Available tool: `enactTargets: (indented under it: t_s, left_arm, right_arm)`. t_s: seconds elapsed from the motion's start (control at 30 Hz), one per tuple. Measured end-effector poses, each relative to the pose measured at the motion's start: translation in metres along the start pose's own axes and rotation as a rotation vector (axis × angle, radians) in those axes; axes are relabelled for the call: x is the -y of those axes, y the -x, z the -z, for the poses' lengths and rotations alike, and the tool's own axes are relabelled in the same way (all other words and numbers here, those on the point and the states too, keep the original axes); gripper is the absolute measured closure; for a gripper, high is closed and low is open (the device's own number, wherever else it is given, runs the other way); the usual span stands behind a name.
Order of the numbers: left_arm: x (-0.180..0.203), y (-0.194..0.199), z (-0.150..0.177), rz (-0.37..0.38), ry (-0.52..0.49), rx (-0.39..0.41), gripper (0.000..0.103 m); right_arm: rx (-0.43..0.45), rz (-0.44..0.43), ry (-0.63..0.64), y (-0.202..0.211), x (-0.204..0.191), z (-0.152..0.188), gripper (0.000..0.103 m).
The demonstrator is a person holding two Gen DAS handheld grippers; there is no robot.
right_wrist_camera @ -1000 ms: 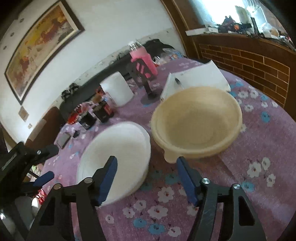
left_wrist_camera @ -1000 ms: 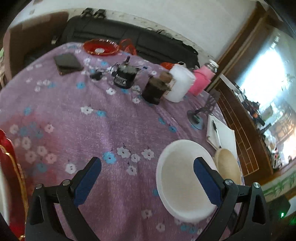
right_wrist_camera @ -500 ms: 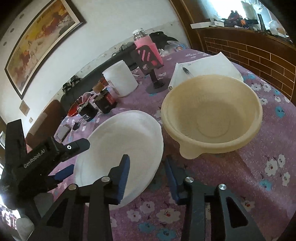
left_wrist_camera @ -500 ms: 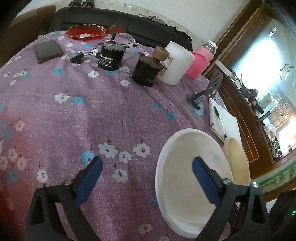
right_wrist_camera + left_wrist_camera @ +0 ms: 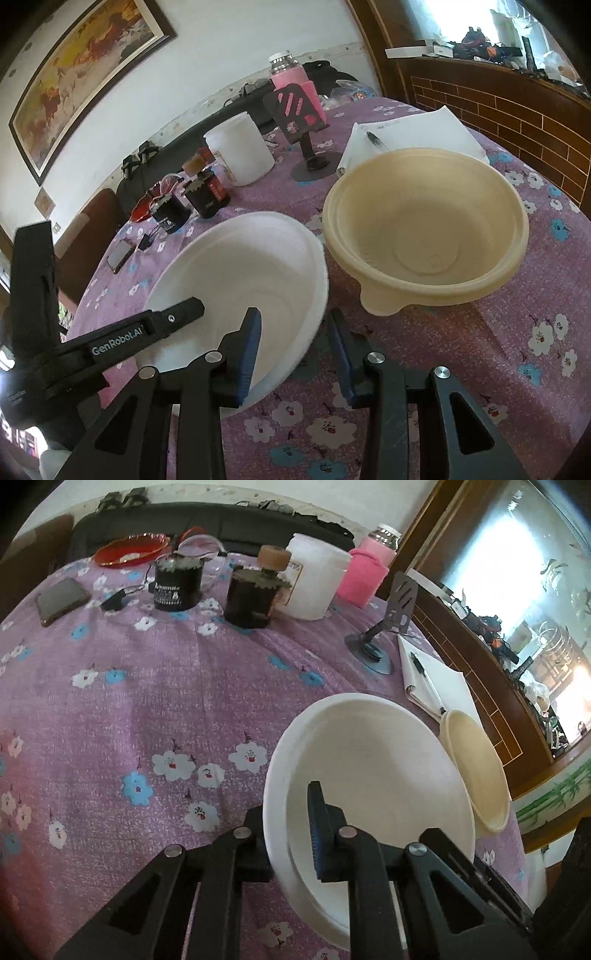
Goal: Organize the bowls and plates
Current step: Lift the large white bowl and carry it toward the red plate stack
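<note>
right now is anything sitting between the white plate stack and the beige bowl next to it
Nothing visible does. The stack of white round plates and the beige plastic bowl sit side by side on the purple flowered tablecloth, only a narrow strip of cloth between their rims. The left gripper is closing on the stack's near rim.

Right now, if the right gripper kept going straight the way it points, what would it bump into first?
Probably the white bowl: the right gripper already straddles its near rim. The beige bowl sits further ahead, though depth is hard to judge.
</note>
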State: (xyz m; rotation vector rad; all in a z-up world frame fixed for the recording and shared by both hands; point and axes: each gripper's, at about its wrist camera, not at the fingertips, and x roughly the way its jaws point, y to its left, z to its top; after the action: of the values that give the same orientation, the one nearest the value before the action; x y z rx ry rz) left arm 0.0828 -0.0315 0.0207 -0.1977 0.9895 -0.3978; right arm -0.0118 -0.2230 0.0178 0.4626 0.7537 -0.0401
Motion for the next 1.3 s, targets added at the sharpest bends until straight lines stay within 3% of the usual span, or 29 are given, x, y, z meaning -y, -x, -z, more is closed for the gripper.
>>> enactTargets:
  t_s: [0.27,0.37,0.43,0.53,0.63,0.8,0.93,1.1,1.3]
  left_arm:
    - [0.006,-0.008,0.003,-0.040,-0.044,0.037,0.086]
    - [0.009,-0.008,0.004,-0.017,-0.056,0.005,0.087]
    - [0.007,-0.007,0.005,-0.009,-0.049,-0.005,0.096]
    - [0.000,-0.004,0.007,0.010,-0.026,-0.017,0.097]
    - [0.000,0.004,0.012,-0.017,-0.032,0.008,0.098]
    - [0.004,0.030,0.022,-0.070,-0.049,0.071,0.098]
    - [-0.001,0.054,0.034,-0.114,-0.020,0.114,0.097]
    - [-0.026,0.097,0.055,-0.168,0.062,0.153,0.096]
    - [-0.056,0.171,0.085,-0.232,0.114,0.239,0.096]
  right_arm:
    - [-0.008,0.005,0.017,-0.003,-0.004,0.001,0.063]
    - [0.005,0.012,0.032,-0.002,-0.007,0.002,0.064]
    - [0.018,0.039,0.044,-0.001,-0.008,0.003,0.069]
    - [0.017,0.030,0.023,0.000,-0.002,0.002,0.076]
    - [0.017,0.025,0.040,0.002,-0.005,0.005,0.083]
    - [0.080,0.002,0.107,0.017,-0.018,0.008,0.084]
    - [0.096,-0.055,0.135,0.025,-0.027,0.011,0.085]
    - [0.045,-0.194,0.143,0.035,-0.047,0.018,0.085]
    - [0.019,-0.322,0.211,0.069,-0.104,0.041,0.086]
